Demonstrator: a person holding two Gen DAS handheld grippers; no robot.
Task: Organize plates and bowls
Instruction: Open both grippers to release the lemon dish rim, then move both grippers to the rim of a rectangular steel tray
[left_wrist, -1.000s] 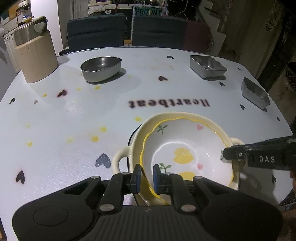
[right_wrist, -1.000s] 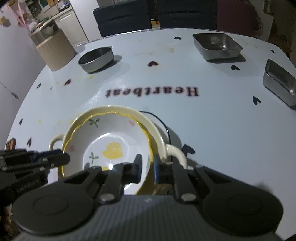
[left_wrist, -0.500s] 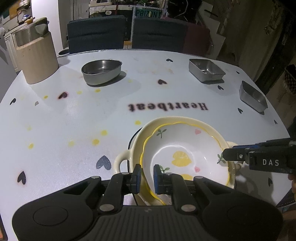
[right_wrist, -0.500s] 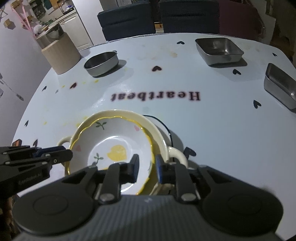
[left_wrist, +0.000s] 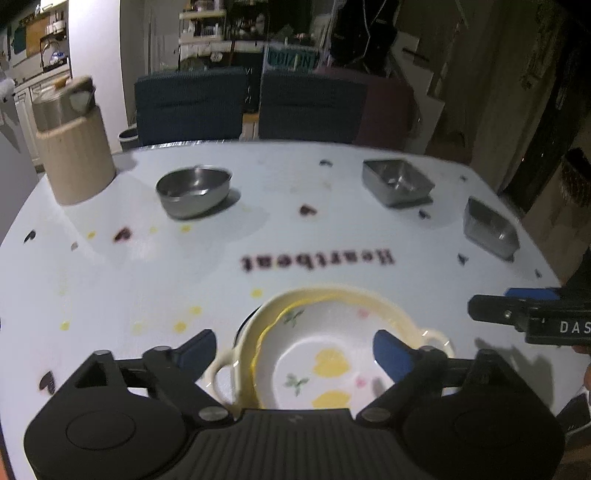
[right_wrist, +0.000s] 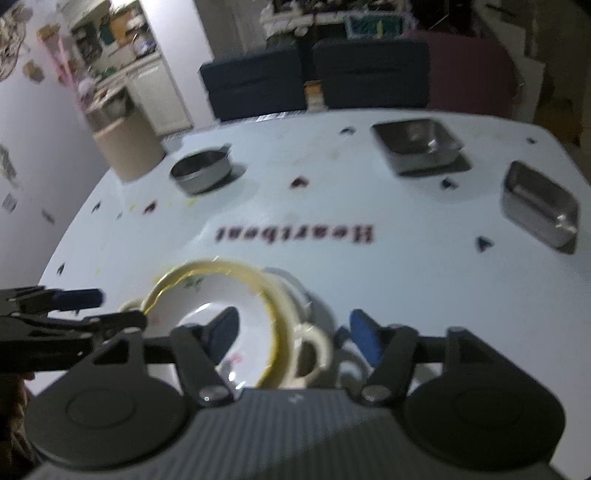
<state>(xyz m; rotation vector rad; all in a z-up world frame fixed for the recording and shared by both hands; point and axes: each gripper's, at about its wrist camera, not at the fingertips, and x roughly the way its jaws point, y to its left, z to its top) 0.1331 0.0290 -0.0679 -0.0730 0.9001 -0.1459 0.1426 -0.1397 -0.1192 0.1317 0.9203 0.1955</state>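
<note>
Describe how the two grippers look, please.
Both are black plastic. The left gripper and right gripper each have a ribbed grey-black body, two round side discs, silver screws and two fingers with blue pads. White letters "DAS" mark the right one's side. No cables or sleeves show.

White printed table, chairs lined up on the far side

Straight ahead of the left claw (left_wrist: 293, 347), the table (left_wrist: 147, 266) carries the word "Heartbeat" (left_wrist: 317, 259), reading upside down from here, and a dark heart print (left_wrist: 307, 210) sits further out beyond it. Just off the claw's left finger there's a scatter of yellow dots (left_wrist: 180, 326). Far ahead and to the left stands a beige canister (left_wrist: 75, 162) with a steel pot (left_wrist: 61, 105) sitting in its top. Beyond the far edge, two dark blue chairs (left_wrist: 190, 107) stand side by side, with a maroon chair (left_wrist: 388, 110) to their right and a teal sign (left_wrist: 293, 59) behind them.
</note>
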